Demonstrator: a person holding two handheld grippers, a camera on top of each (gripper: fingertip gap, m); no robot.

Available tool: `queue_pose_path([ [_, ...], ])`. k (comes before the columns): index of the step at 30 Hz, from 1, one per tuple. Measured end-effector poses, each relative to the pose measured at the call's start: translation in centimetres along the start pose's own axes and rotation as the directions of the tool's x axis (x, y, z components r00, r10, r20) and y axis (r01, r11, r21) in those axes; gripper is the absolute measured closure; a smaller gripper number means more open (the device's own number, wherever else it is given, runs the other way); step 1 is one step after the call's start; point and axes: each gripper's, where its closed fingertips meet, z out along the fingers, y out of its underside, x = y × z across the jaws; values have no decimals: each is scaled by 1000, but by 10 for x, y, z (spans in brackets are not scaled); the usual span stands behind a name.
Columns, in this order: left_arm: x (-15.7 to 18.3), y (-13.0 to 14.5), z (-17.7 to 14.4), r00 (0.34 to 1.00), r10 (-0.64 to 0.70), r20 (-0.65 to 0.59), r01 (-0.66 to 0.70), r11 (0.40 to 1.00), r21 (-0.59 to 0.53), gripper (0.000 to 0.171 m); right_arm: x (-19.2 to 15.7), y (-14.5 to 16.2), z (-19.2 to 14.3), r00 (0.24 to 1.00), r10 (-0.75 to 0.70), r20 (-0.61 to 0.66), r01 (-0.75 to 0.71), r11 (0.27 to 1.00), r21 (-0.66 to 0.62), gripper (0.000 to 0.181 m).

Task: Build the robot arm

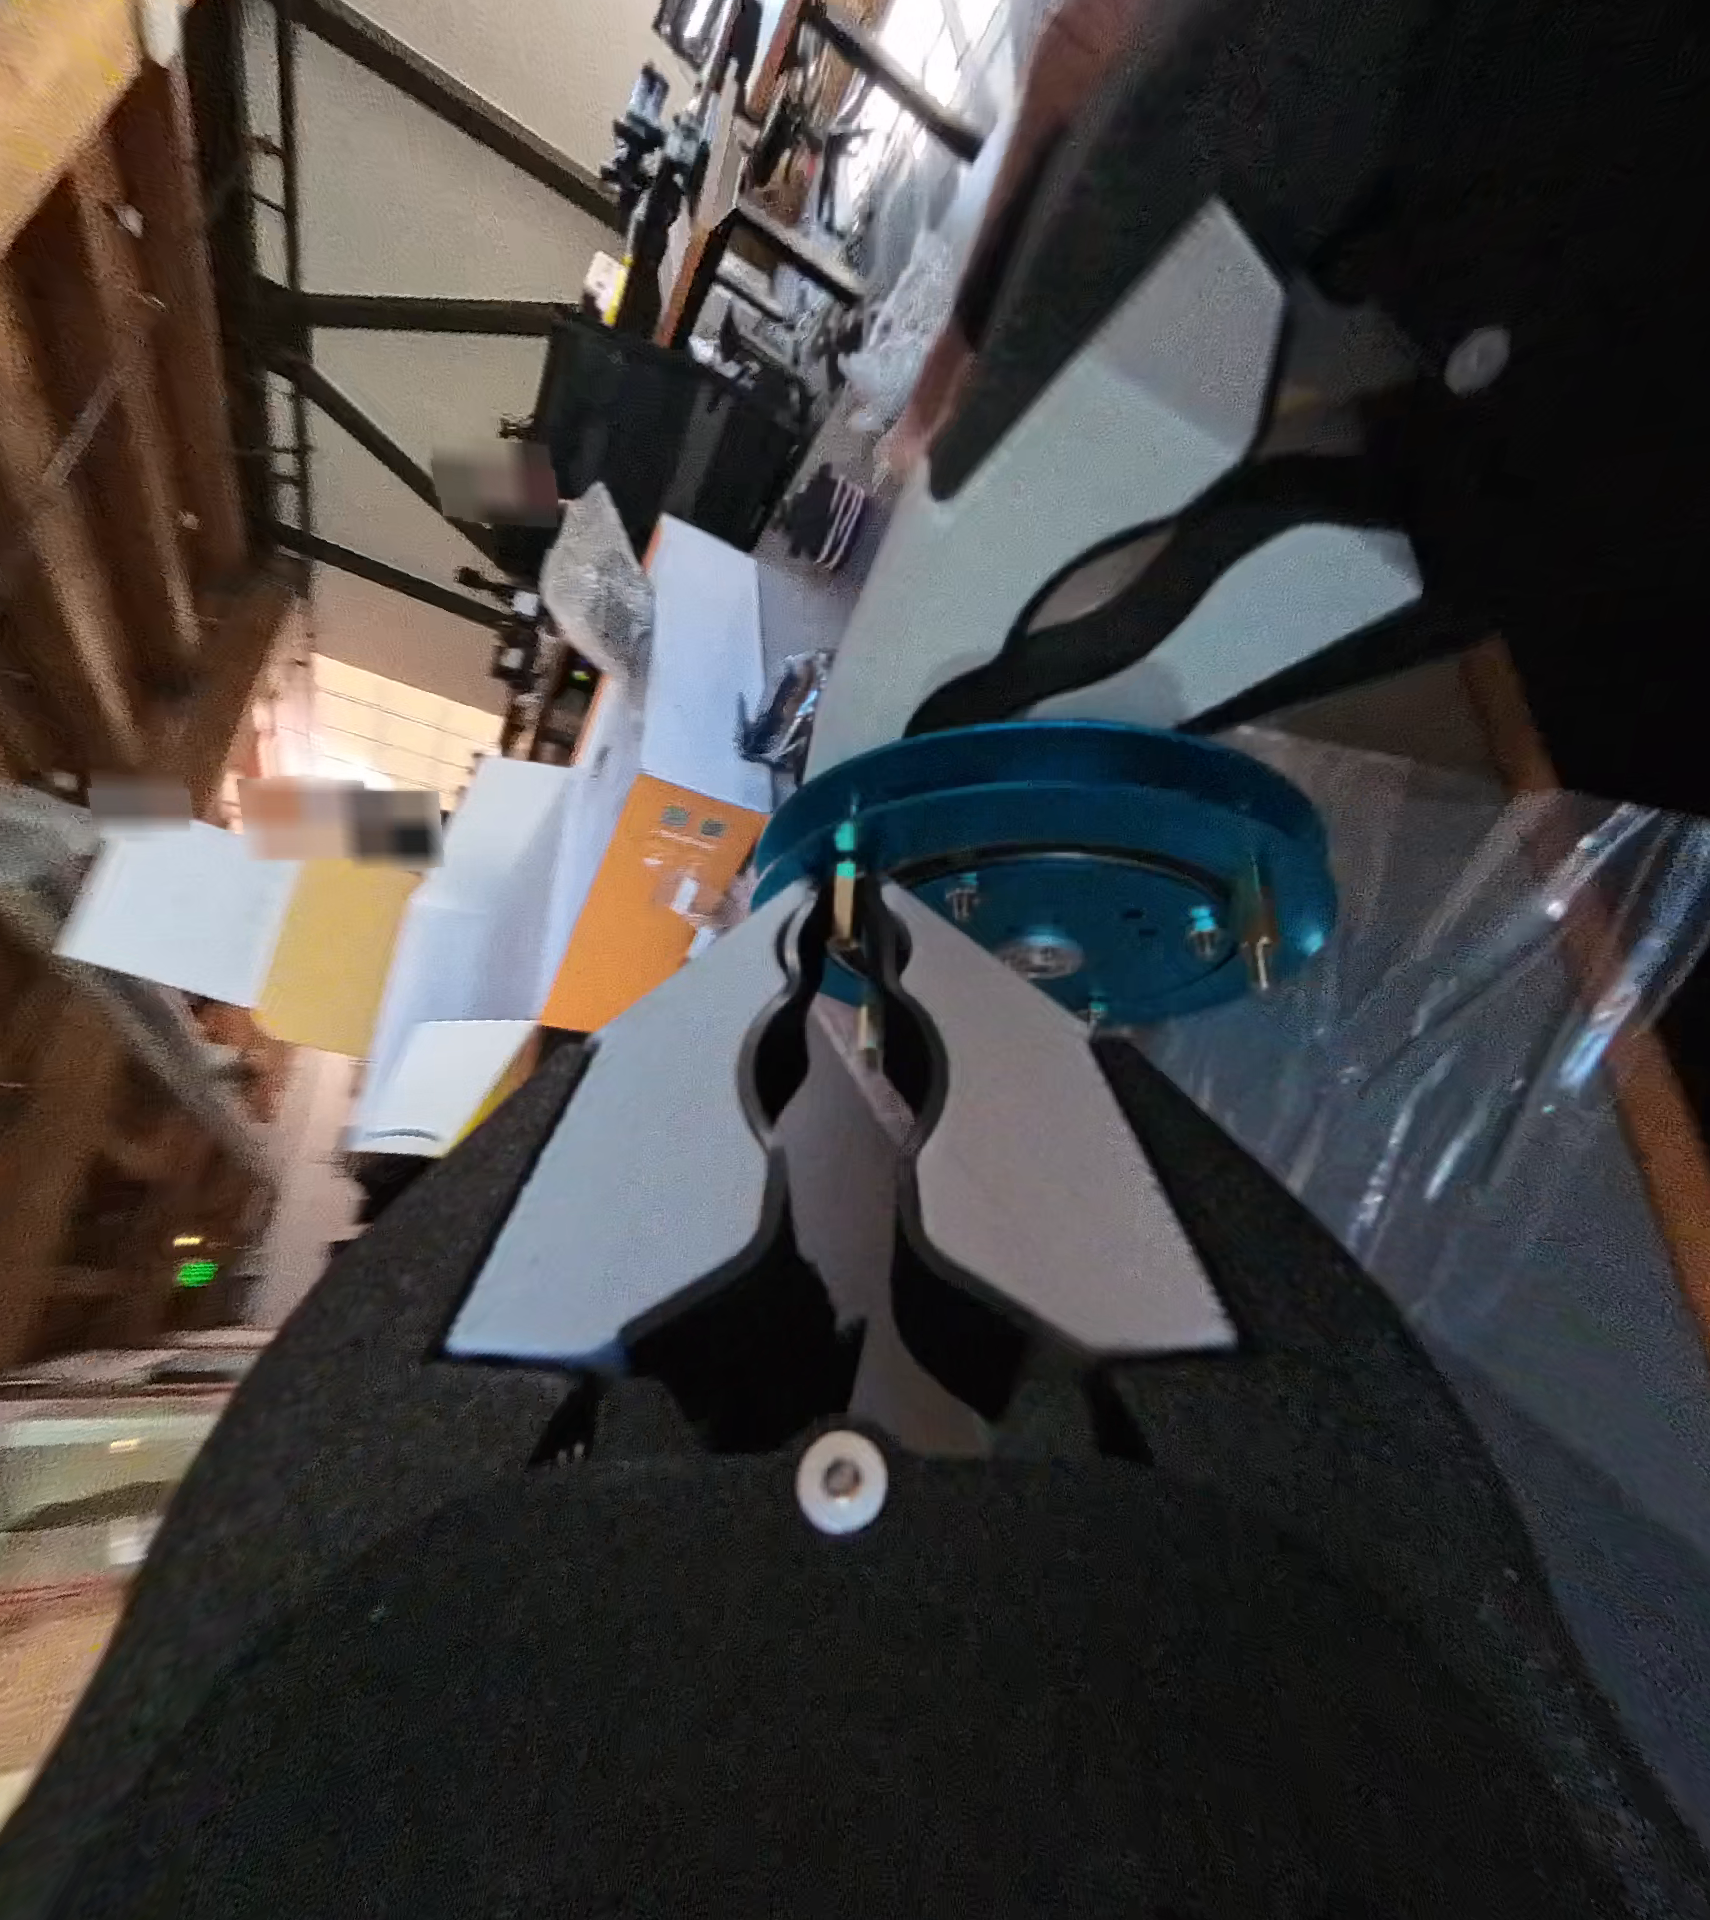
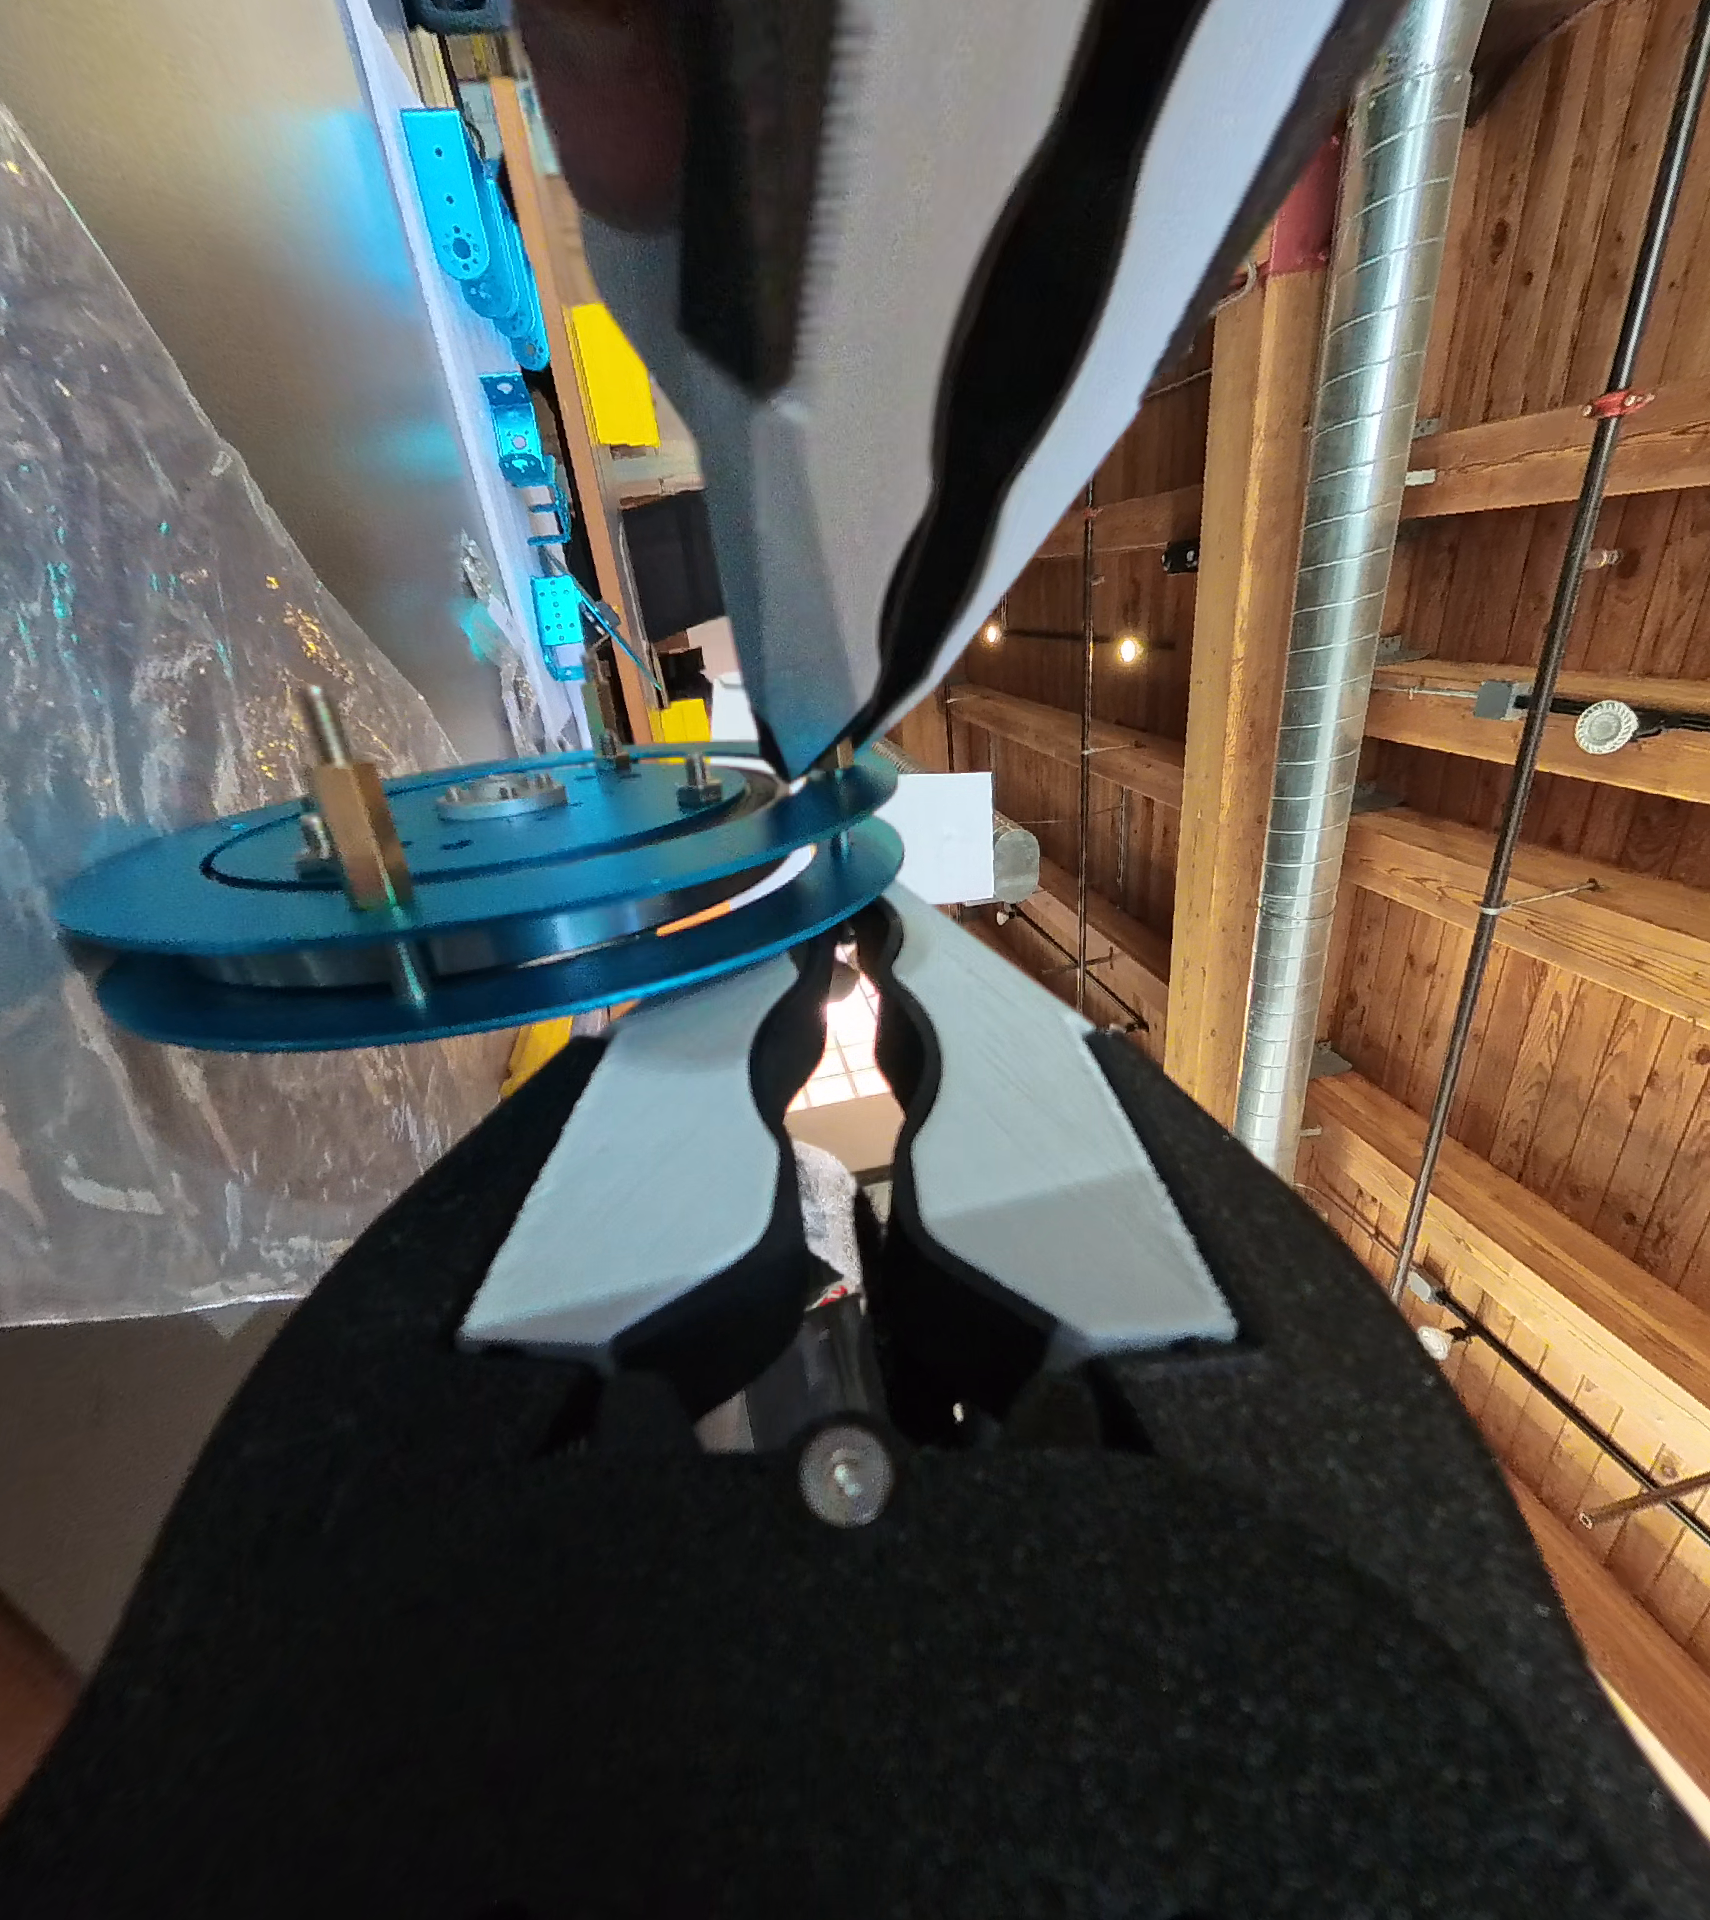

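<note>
Left hand-held gripper (image 1: 849,935): closed on a brass post of the blue disc assembly (image 1: 1090,831).
Right hand-held gripper (image 2: 856,925): pinches the disc rim.
Handling: stiff metal, likely slippery; take rim or posts.
Behind: clear plastic bag (image 1: 1516,1039).

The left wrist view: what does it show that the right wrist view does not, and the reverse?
Only the left wrist view shows the orange box and white boxes on a long table.

Only the right wrist view shows the silver duct against wooden planks, and loose blue brackets.

Both show the blue disc assembly with its brass standoffs, the clear plastic bag, and the left gripper and right gripper shut at its rim.
</note>
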Motion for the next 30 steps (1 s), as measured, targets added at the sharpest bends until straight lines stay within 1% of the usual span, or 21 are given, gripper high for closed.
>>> queue_pose_path([
  [2, 0, 1, -1, 992, 114, 62, -111, 992, -52, 167, 0, 0, 1, 1000, -3, 0, 3, 1000, -10, 180],
  [3, 0, 1, -1, 994, 94, 58, -91, 994, -55, 167, 0, 0, 1, 1000, -4, -1, 4, 1000, -10, 180],
  [5, 2, -1, -2, 991, -122, -56, 120, 992, -34, 167, 0, -1, 0, 1000, 3, -1, -3, 1000, 1, 180],
  [6, 3, -4, -3, 939, -302, -167, 300, 953, -39, 167, 0, -1, 0, 1000, 5, -2, -5, 1000, 4, 180],
  [7, 4, -7, -5, 817, -495, -297, 497, 865, -73, 168, 0, -2, -1, 1000, 6, -3, -6, 1000, 10, 180],
  [9, 3, -11, -9, 395, -765, -509, 798, 560, -222, 168, 0, -4, -3, 1000, 16, -6, -16, 1000, 25, 180],
  [11, -1, -13, -10, -137, -795, -591, 880, 177, -442, 168, 0, -4, -3, 1000, 10, -9, -10, 1000, 26, 180],
  [12, -3, -12, -11, -351, -727, -590, 841, 32, -540, 168, 0, -5, -3, 1000, 9, -9, -9, 999, 32, 180],
  [13, -5, -10, -11, -470, -657, -590, 807, -49, -588, 168, 0, -6, -3, 1000, 12, -9, -11, 999, 34, 180],
  [14, -6, -9, -10, -498, -624, -602, 806, -78, -586, 167, 0, -6, -3, 1000, 7, -10, -7, 1000, 29, 180],
  [15, -6, -10, -11, -449, -638, -626, 835, -50, -548, 166, 0, -6, -2, 1000, 0, -10, 0, 1000, 24, 180],
  [16, -4, -12, -12, -329, -679, -656, 878, 36, -477, 164, 0, -6, -2, 1000, 5, -9, -4, 1000, 25, 180],
  [17, -3, -15, -14, -143, -717, -682, 912, 173, -373, 156, 0, -5, -2, 1000, 13, -6, -13, 1000, 27, 180],
  [18, -2, -13, -13, 110, -738, -666, 905, 351, -239, 149, 0, -3, -1, 1000, 13, -5, -13, 1000, 23, 180],
  [20, -4, -7, -10, 634, -606, -479, 696, 718, 13, 145, 0, -4, -1, 1000, 6, -3, -6, 1000, 20, 180],
  [21, -3, -7, -9, 798, -477, -369, 536, 841, 72, 146, 0, -5, -1, 1000, 8, -2, -8, 1000, 24, 180],
  [22, -2, -6, -9, 896, -352, -270, 388, 917, 89, 152, 0, -5, -1, 1000, 7, -3, -7, 1000, 19, 180],
  [24, -1, -3, -5, 986, -140, -94, 146, 987, 61, 166, 0, -4, 0, 1000, 1, -3, -1, 1000, 8, 180],
  [27, -2, 1, -3, 996, 78, 41, -77, 997, -25, 167, 0, -3, 1, 1000, 2, -2, -2, 1000, 6, 180],
  [28, -2, 0, -4, 997, 70, 39, -68, 997, -38, 167, 0, -4, 1, 1000, 1, -3, -1, 1000, 6, 180],
  [30, -2, -2, -3, 994, -105, -44, 104, 994, -17, 167, 0, -2, 0, 1000, 6, -3, -6, 1000, 8, 180],
])
